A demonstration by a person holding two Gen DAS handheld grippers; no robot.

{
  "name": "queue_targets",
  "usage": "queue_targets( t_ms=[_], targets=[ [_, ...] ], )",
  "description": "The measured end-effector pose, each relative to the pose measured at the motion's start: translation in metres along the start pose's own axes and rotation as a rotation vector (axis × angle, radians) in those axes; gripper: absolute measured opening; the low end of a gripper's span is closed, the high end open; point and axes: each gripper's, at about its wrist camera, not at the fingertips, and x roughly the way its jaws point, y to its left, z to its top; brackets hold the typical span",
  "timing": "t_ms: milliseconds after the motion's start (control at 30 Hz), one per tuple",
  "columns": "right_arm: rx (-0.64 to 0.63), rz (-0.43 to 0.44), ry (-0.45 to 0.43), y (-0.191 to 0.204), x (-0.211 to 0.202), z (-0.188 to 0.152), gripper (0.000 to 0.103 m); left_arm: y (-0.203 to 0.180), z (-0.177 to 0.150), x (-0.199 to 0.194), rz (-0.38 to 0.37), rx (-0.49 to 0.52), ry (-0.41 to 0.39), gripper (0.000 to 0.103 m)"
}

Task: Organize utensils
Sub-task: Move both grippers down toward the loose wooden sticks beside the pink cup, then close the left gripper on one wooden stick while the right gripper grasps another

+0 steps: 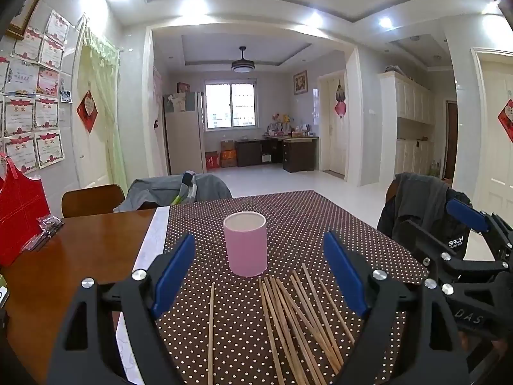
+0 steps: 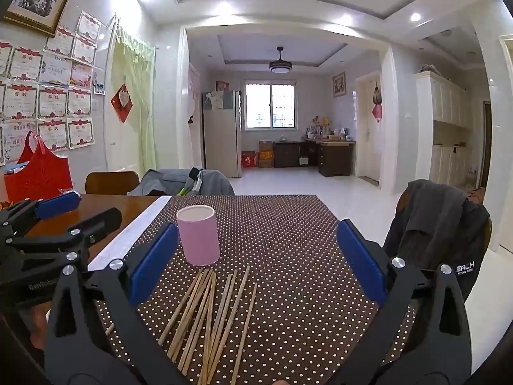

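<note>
A pink cylindrical cup [image 1: 245, 244] stands upright and empty on the brown polka-dot table runner [image 1: 304, 224]; it also shows in the right wrist view [image 2: 198, 238]. Several wooden chopsticks [image 1: 298, 317] lie loose on the runner just in front of the cup, one chopstick [image 1: 211, 330] apart to the left. The pile shows in the right wrist view too [image 2: 208, 317]. My left gripper [image 1: 259, 276] is open and empty above the chopsticks. My right gripper [image 2: 256, 260] is open and empty above them too. Each gripper shows at the edge of the other's view: the right one [image 1: 465, 243], the left one [image 2: 48, 224].
The wooden table [image 1: 64, 263] carries a red bag [image 1: 19, 215] and a small plastic packet [image 1: 46, 227] at the left. Chairs draped with grey clothing stand at the far side [image 1: 179, 189] and at the right [image 1: 426, 211].
</note>
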Motion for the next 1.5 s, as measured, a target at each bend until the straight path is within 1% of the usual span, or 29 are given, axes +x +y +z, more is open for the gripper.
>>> queue_targets(
  t_ms=[167,333,467,567,600,667,700,733,800,933,967,1033,1067,1100,1133,1167,1200,1233,1300,1400,1500],
  targets=[
    [0.014,0.021,0.046,0.000,0.012,-0.003,0.097,0.002,-0.002,0.008,-0.011,0.001,0.026,0.081],
    [0.019,0.035,0.093,0.000,0.025,-0.005,0.097,0.008,-0.005,0.029,-0.027,0.004,0.095,0.081],
    [0.029,0.039,0.152,-0.004,0.040,-0.009,0.097,0.013,-0.009,0.042,-0.028,0.010,0.155,0.081],
    [0.030,0.037,0.204,-0.007,0.054,-0.015,0.097,0.024,-0.012,0.056,-0.021,-0.005,0.223,0.081],
    [0.027,0.034,0.219,-0.007,0.058,-0.018,0.097,0.027,-0.014,0.058,-0.019,-0.018,0.232,0.081],
    [0.019,0.024,0.250,-0.008,0.066,-0.023,0.097,0.034,-0.020,0.069,-0.004,-0.035,0.304,0.081],
    [0.018,0.023,0.265,-0.009,0.070,-0.025,0.097,0.037,-0.023,0.075,0.007,-0.035,0.313,0.081],
    [0.019,0.022,0.282,-0.010,0.073,-0.027,0.097,0.041,-0.026,0.082,0.013,-0.040,0.349,0.081],
    [0.018,0.016,0.311,-0.014,0.080,-0.033,0.097,0.048,-0.034,0.094,0.021,-0.040,0.372,0.081],
    [0.011,0.002,0.351,-0.022,0.094,-0.043,0.097,0.062,-0.056,0.124,0.013,-0.060,0.539,0.081],
    [0.004,0.001,0.365,-0.023,0.097,-0.045,0.097,0.064,-0.059,0.127,0.021,-0.048,0.571,0.081],
    [-0.001,0.006,0.395,-0.026,0.104,-0.049,0.097,0.068,-0.067,0.134,0.025,-0.038,0.606,0.080],
    [0.000,0.011,0.410,-0.027,0.108,-0.051,0.097,0.071,-0.068,0.134,0.037,-0.016,0.622,0.080],
    [0.006,0.021,0.438,-0.029,0.114,-0.053,0.097,0.071,-0.071,0.138,0.021,-0.036,0.632,0.080],
    [0.016,0.026,0.456,-0.031,0.117,-0.056,0.097,0.072,-0.073,0.140,0.022,-0.034,0.641,0.079],
    [0.024,0.031,0.471,-0.034,0.121,-0.059,0.097,0.070,-0.076,0.146,0.004,-0.062,0.661,0.074],
    [0.027,0.039,0.501,-0.035,0.128,-0.062,0.097,0.072,-0.078,0.150,0.001,-0.064,0.670,0.064],
    [0.029,0.049,0.525,-0.037,0.132,-0.065,0.097,0.074,-0.081,0.155,-0.002,-0.073,0.695,0.057],
    [0.031,0.062,0.563,-0.041,0.141,-0.070,0.097,0.076,-0.086,0.163,-0.016,-0.102,0.716,0.050],
    [0.019,0.072,0.628,-0.041,0.153,-0.078,0.097,0.077,-0.094,0.174,-0.028,-0.122,0.747,0.045],
    [0.023,0.109,0.707,-0.039,0.164,-0.084,0.097,0.073,-0.098,0.181,-0.032,-0.111,0.769,0.042]
  ],
)
